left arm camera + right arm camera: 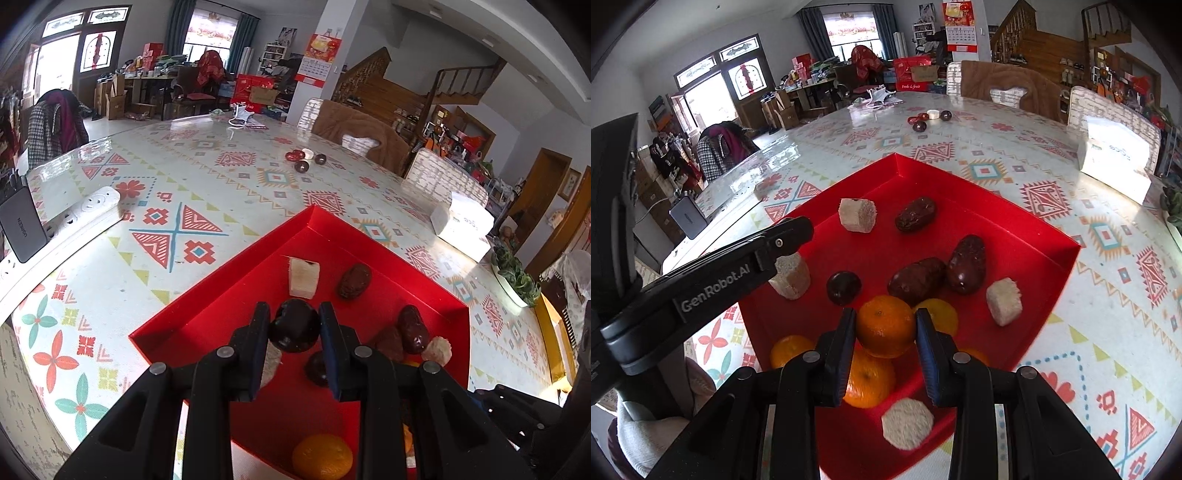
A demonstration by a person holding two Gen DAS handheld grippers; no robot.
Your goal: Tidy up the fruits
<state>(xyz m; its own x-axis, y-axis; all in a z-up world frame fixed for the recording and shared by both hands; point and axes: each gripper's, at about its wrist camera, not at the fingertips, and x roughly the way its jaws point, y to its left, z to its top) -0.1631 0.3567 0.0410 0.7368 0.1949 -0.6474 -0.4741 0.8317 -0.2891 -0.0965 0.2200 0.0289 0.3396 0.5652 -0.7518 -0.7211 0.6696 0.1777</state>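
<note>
Nearest, the red tray held oranges, dates and pale chunks. Over it the right gripper clamped an orange, and the left gripper pinched a dark round fruit, perhaps a plum. Farther off, small fruits lay on the table.

both wrist views close above red tray

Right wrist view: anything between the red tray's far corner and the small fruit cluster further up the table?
Nothing. Between the red tray far corner and the fruit cluster there is only bare patterned tablecloth, seen in both wrist views.
</note>
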